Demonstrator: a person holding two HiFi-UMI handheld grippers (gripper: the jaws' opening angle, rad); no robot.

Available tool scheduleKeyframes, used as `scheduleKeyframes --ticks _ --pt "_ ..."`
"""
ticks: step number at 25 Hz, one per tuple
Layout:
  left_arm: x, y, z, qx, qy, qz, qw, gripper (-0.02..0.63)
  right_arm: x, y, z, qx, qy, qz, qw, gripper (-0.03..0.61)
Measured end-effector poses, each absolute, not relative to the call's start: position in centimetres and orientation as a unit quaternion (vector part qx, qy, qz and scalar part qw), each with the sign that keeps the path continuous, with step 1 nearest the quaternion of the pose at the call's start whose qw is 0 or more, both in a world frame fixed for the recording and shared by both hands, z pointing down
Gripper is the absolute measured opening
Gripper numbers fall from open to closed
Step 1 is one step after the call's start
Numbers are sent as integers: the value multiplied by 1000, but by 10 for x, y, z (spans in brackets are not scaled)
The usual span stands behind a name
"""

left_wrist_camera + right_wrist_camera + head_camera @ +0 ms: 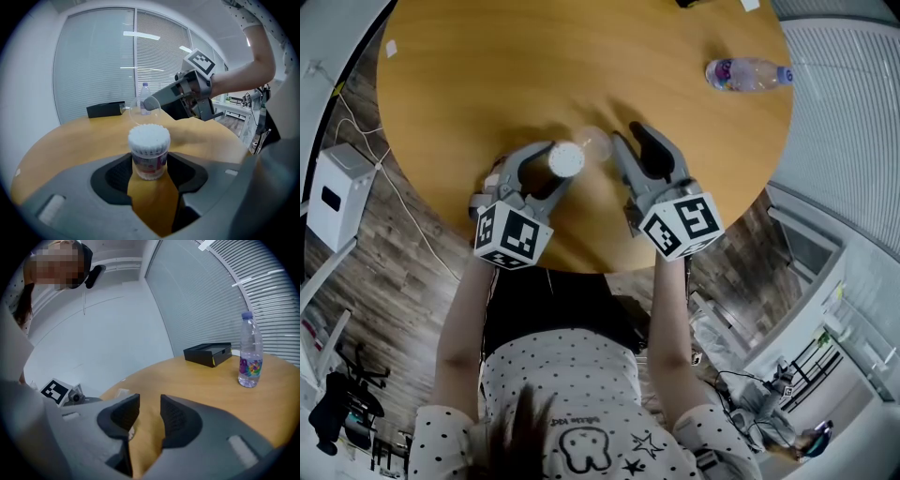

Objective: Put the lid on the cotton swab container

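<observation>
The clear lid [144,111], faint in the left gripper view and not discernible in the right gripper view, is pinched at the tip of the right tool [149,404], whose jaws are nearly together. A water bottle [748,74] and a black box [208,354] stand far off on the table [487,75]. The uncovered cotton swab container [149,147] stands upright, clasped by the left tool [150,161], with the lid just beyond it.

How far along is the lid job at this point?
Done: the left tool clamps the open cotton swab container upright on the table. In hand: the right tool seems to hold the clear lid just beside it. Left: centre the lid over the swabs and press it on.
</observation>
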State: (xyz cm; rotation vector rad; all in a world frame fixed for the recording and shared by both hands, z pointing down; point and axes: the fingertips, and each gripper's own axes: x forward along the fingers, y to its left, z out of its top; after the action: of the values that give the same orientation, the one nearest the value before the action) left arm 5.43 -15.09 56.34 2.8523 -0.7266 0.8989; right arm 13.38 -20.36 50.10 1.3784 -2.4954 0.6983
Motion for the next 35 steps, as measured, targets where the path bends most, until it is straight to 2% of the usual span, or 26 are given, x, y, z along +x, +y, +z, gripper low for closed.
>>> scheduleKeyframes --ticks 11,15,35 --pt "54 -150 565 928 -234 287 39 244 102 -190 484 415 -875 231 91 143" --pt "53 -151 565 929 -232 284 42 242 87 -184 484 384 -890 222 104 117" --pt "53 -150 566 931 -227 283 43 241 50 -165 488 334 -907 202 155 104"
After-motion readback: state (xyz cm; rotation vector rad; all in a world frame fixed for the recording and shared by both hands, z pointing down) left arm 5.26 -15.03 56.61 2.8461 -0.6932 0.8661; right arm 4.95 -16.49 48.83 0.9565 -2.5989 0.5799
